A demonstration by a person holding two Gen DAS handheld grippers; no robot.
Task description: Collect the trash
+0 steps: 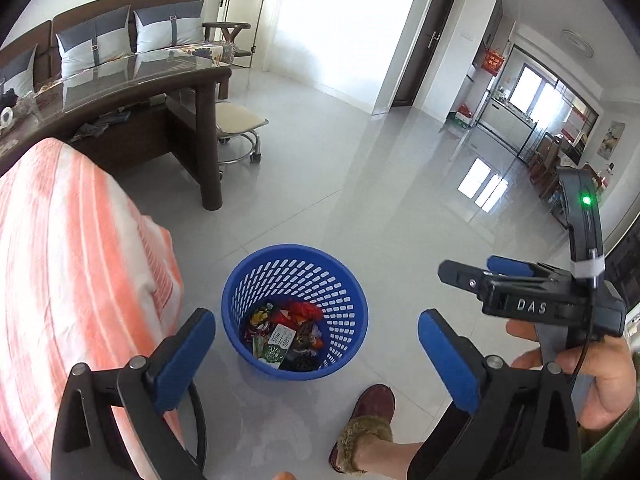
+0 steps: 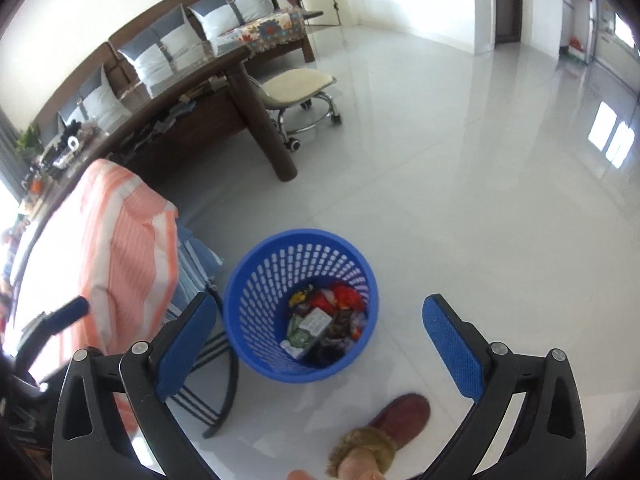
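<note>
**Left wrist view.** The left tongs (image 1: 316, 344) are seen at the bottom of the frame with both blue pads spread wide and nothing between them. Centred just above them on the pale floor (image 1: 380, 184) stands the blue basket (image 1: 352, 292), which holds the collected trash (image 1: 286, 338): crumpled wrappers, a green-and-white carton and dark scraps lying at its bottom. The right tongs (image 1: 468, 270) are visible at the right edge, held by a hand (image 1: 600, 376); their jaws appear parted and empty. A chair draped in an orange-striped cloth (image 1: 72, 264) fills the left side. The desk (image 1: 120, 80) with a glass top runs across the upper left, and a slippered foot (image 1: 368, 420) is seen at the bottom centre.

**Right wrist view.** The right tongs (image 2: 320, 340) are shown at the bottom with pads wide apart and empty. The basket (image 2: 256, 280) sits between and just above them at lower centre, the trash (image 2: 324, 328) resting inside. Part of the left tongs (image 2: 72, 308) enters at the left edge, blurred, over the striped cloth (image 2: 120, 248). A wheeled stool (image 2: 298, 84) stands beside the desk (image 2: 224, 68) in the upper left.

**Step in hand.** A drop-off is judged complete: both tongs are empty above the basket, and the load lies inside it.

**Next move.** No loose trash is visible on the floor in either view. Further items must be located, probably on the desk, whose far end at the left of the frame is cluttered. Each item must be approached with the jaws open and then carried back over the basket rim.
</note>
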